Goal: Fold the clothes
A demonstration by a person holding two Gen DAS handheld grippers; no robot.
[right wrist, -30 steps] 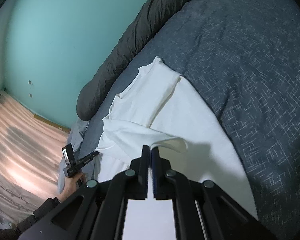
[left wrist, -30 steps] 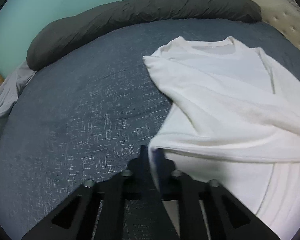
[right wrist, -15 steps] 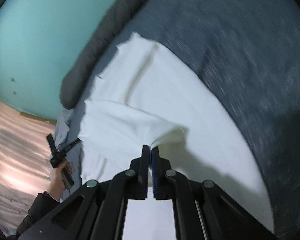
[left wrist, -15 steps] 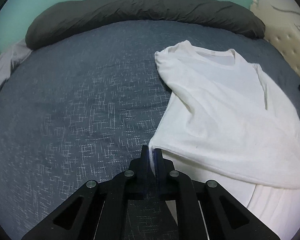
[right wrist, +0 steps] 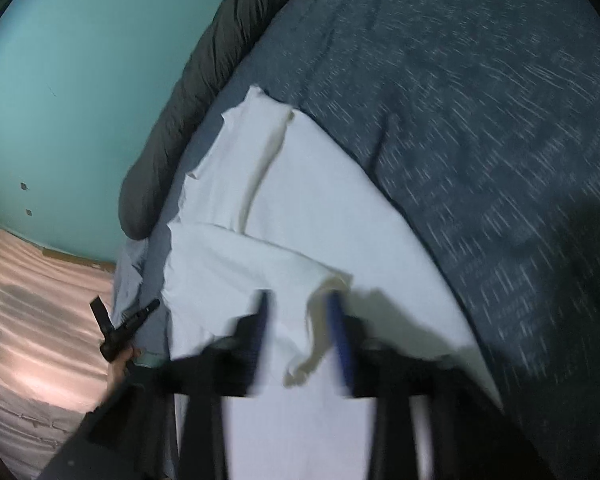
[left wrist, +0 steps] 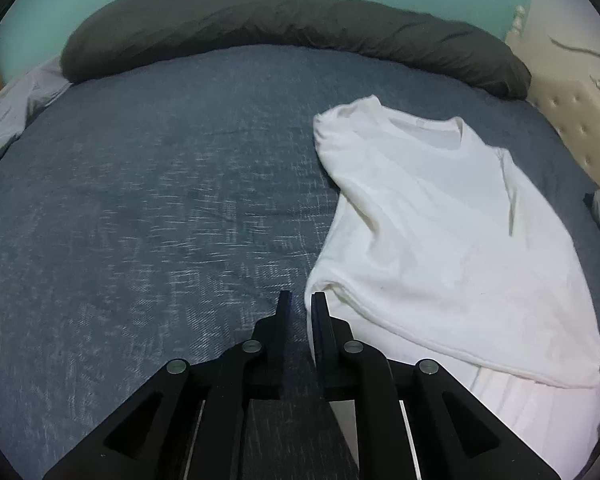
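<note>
Shirt, white, lies on the right part of the blue bedcover, collar toward the dark bolster at the wall. One side panel with its sleeve is already laid across the body, giving a straight folded edge on the left. Judged from this, the first lengthwise fold is done; the opposite side and the crosswise folds remain.

Left gripper points steeply down at the bedcover, just beside the shirt's near-left corner. Its jaws have just parted slightly and stand narrow; only bedcover shows in the gap, and the right finger sits at the cloth edge without pinching it.

Right gripper is blurred and angled down over the shirt's lower part. Its jaws have just been opening and stand about half wide. A loose flap of the folded panel hangs between them, with neither pad seen pressing it, so it appears released.

In the right wrist view, the person's left hand and dark sleeve show at the bed's edge, grasping the left tool's handle.
</note>
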